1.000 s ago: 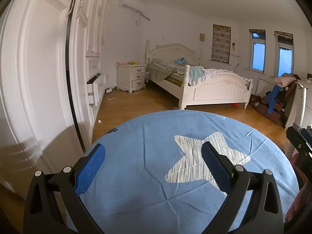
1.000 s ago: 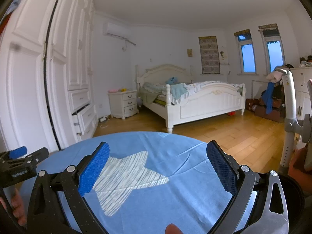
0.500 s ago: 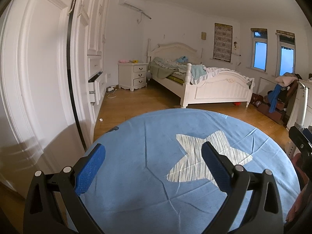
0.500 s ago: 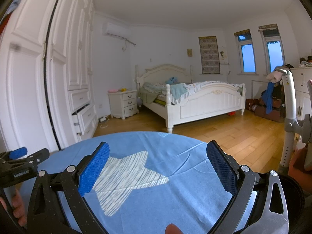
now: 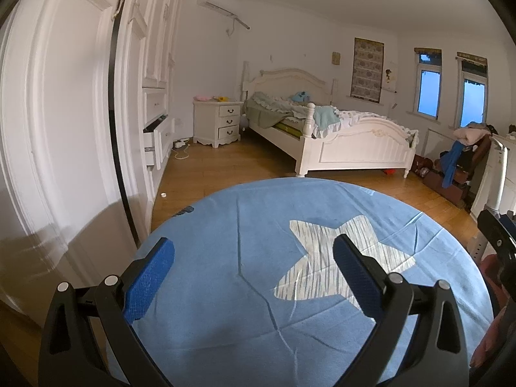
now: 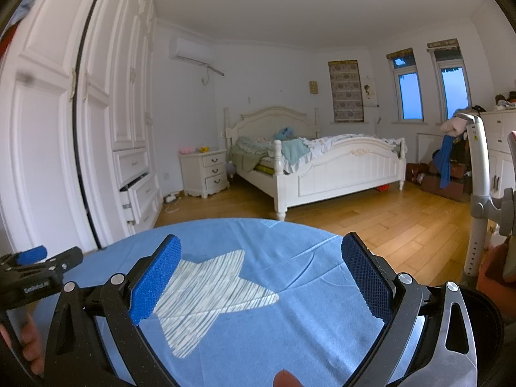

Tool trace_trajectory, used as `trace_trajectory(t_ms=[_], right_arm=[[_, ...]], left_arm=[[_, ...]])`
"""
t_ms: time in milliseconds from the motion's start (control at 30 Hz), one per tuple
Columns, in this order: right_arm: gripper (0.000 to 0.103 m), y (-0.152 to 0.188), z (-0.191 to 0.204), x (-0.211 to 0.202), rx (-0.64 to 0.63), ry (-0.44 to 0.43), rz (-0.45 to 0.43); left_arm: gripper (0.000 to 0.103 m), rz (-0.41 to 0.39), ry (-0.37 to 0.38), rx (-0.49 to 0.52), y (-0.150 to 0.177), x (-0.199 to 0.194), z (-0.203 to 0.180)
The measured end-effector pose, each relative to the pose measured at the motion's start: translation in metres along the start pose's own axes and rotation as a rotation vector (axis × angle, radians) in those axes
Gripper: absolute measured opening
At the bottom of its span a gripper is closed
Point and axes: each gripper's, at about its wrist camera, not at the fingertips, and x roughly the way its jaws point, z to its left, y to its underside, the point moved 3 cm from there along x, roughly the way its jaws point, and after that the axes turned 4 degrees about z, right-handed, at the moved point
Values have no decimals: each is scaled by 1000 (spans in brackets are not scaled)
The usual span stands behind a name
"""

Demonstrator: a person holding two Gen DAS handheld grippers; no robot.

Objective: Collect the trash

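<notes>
Trash is hard to make out from either view: the only likely piece is a small white scrap [image 5: 164, 194] lying on the wooden floor [image 5: 225, 171] at the left, just beside the base of the white wardrobe [image 5: 64, 103] and below its pulled-out drawer [image 5: 154, 143]; a dark bit [image 5: 185, 210] near the far-left rim of the round surface may be another, though it is too small to tell. The surface [image 5: 225, 290], covered in blue cloth with a pale striped star [image 5: 335, 264], shows nothing on it to pick up. The left hand-held gripper [image 5: 254, 274] hovers over this cloth with its blue-padded fingers [image 5: 148, 277] spread wide apart and nothing between them; the right hand-held gripper [image 6: 261, 277] is held the same way, jaws wide and holding nothing, just to the right of the other. Judging by its look, the white scrap is a light, thin thing, perhaps a cap or a paper pellet, so weight is no concern, but it lies flat against hard boards and could skid away from a pad that pushes it. Taking it would probably call for coming down from above with the fingers straddling it, pads touching the floor on either side, then closing gently across its widest part. The bed [image 5: 338, 142] and nightstand [image 5: 217, 122] stand well apart at the far side.
</notes>
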Motion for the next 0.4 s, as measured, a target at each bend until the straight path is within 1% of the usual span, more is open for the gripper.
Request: trace_trajectory(t_ms=[133, 400], right_arm=[[98, 1, 0, 1, 1, 0, -1], [98, 1, 0, 0, 1, 0, 0]], left_arm=[[98, -10, 9, 12, 0, -1, -1], [98, 3, 25, 23, 0, 2, -3]])
